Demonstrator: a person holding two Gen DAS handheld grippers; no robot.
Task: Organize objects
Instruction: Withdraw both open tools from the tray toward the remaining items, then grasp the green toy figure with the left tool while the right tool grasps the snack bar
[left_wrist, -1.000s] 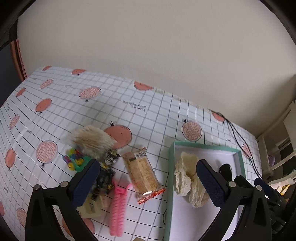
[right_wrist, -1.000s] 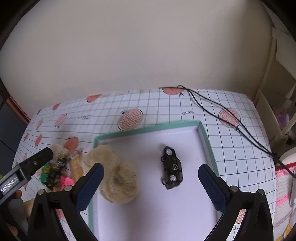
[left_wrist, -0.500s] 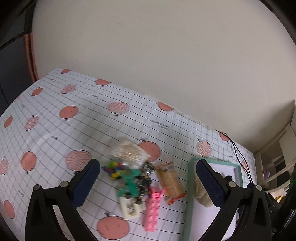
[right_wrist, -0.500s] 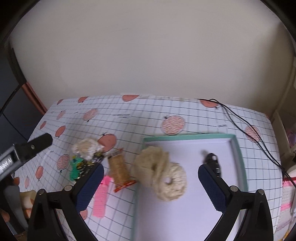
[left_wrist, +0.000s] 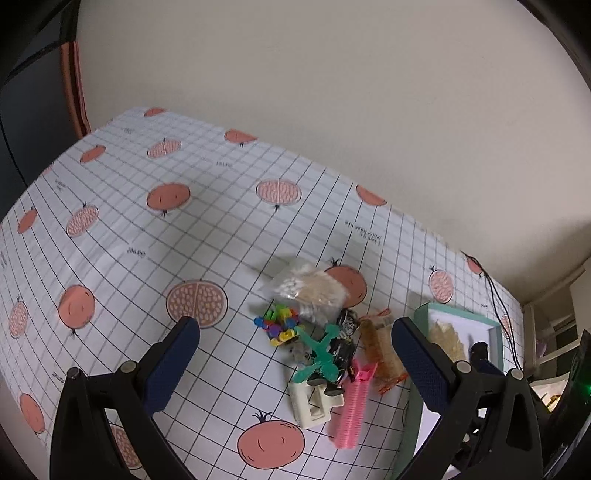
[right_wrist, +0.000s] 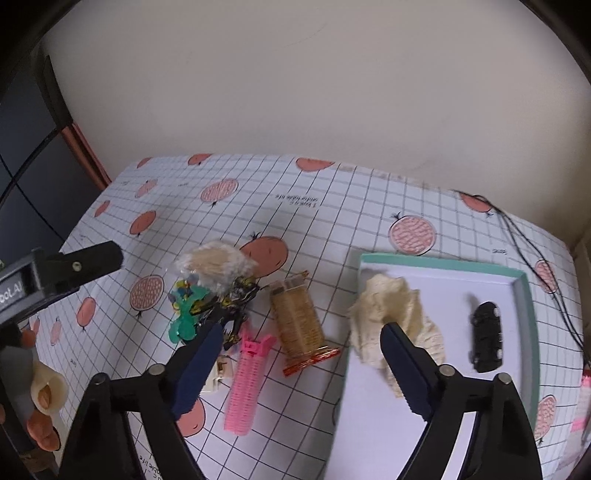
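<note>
On the desk (right_wrist: 332, 192), which has a white cloth with dark squares and pink fruit pictures, sits a big tray (right_wrist: 524, 295) with a green rim and a white floor. It is on the right side. Inside it lie a cream fluffy cloth (right_wrist: 391, 310) at the left end and a little black toy car (right_wrist: 487, 338) near the right end, apart from each other.

Left of the tray is a heap of small things. A brown snack pack (right_wrist: 299, 321) lies nearest the tray. Next to it is a pink hair roller (right_wrist: 247, 384). Behind those are a clear bag of cotton buds (left_wrist: 310, 286), a green toy figure (left_wrist: 319, 356), some bright little blocks (left_wrist: 279, 325) and a cream plastic block (left_wrist: 314, 404).

Both tongs are up in the air, wide open and holding nothing: the left tongs (left_wrist: 291, 365) over the heap, the right tongs (right_wrist: 299, 365) between the heap and the tray.
</note>
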